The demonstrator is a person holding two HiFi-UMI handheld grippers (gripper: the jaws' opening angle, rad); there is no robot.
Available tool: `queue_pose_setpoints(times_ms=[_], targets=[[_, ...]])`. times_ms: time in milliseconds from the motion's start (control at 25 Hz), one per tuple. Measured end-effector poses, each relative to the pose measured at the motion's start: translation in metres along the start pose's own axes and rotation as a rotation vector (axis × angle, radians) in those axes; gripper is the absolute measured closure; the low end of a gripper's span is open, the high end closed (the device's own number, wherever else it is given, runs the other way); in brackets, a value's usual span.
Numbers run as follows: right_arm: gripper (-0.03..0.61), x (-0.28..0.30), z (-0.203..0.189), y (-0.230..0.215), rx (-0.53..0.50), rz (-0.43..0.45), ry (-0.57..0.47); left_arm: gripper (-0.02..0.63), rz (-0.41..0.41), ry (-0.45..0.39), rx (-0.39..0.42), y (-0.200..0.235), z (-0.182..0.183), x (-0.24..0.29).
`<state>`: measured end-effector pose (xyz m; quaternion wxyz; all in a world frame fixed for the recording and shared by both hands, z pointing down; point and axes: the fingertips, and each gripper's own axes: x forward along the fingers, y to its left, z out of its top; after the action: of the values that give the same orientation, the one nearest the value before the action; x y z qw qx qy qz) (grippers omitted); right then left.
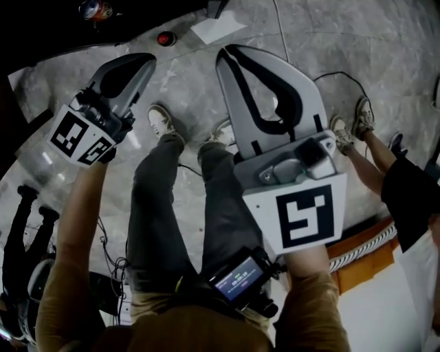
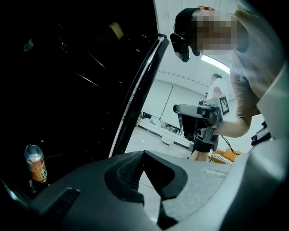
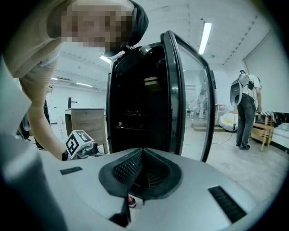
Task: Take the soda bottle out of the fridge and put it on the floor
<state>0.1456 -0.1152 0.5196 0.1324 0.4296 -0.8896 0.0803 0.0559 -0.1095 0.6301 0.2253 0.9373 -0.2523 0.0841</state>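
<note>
A black fridge [image 3: 135, 103] stands ahead with its glass door [image 3: 192, 94] swung open; its inside is dark. A soda can with an orange label [image 2: 35, 163] stands low in the dark at the left, also at the top left of the head view as the can [image 1: 95, 9]. A small red round cap [image 1: 165, 38] sits on the floor by the dark edge; I cannot tell what is under it. My left gripper [image 1: 148, 60] [image 2: 144, 153] and right gripper [image 1: 225, 53] [image 3: 143, 150] are both shut and hold nothing, raised over the floor in front of the fridge.
My legs and shoes [image 1: 161, 120] are below the grippers on the grey marble floor [image 1: 330, 41]. Another person [image 1: 405, 185] stands close at the right. Cables trail across the floor, with a white sheet [image 1: 216, 27]. A wooden cabinet [image 3: 86, 122] is left of the fridge, and a person [image 3: 246, 108] stands far right.
</note>
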Motion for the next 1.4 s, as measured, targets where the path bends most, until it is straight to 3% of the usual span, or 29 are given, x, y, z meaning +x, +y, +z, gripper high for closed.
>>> queue_pose_setpoints(times_ms=[160,560,720,1040,1400], targets=[[0.575,-0.018,0.027,0.004,0.000,0.010,-0.008,0.612,-0.010,0.037,-0.003,-0.026,0.020,-0.007],[0.575,-0.032,0.095,0.006,-0.023,0.029,-0.010,0.612,0.045,0.041,0.104,-0.058,0.097,-0.013],[0.575,-0.074,0.113,-0.011,-0.029,0.018,-0.019,0.612,0.057,0.036,0.140,-0.100,0.123,0.002],[0.575,-0.108,0.151,-0.050,0.004,-0.027,-0.016,0.612,0.108,0.021,0.159,-0.127,0.193,0.015],[0.575,-0.132,0.247,-0.053,0.025,-0.059,-0.068,0.612,0.198,-0.011,0.206,-0.153,0.291,-0.024]])
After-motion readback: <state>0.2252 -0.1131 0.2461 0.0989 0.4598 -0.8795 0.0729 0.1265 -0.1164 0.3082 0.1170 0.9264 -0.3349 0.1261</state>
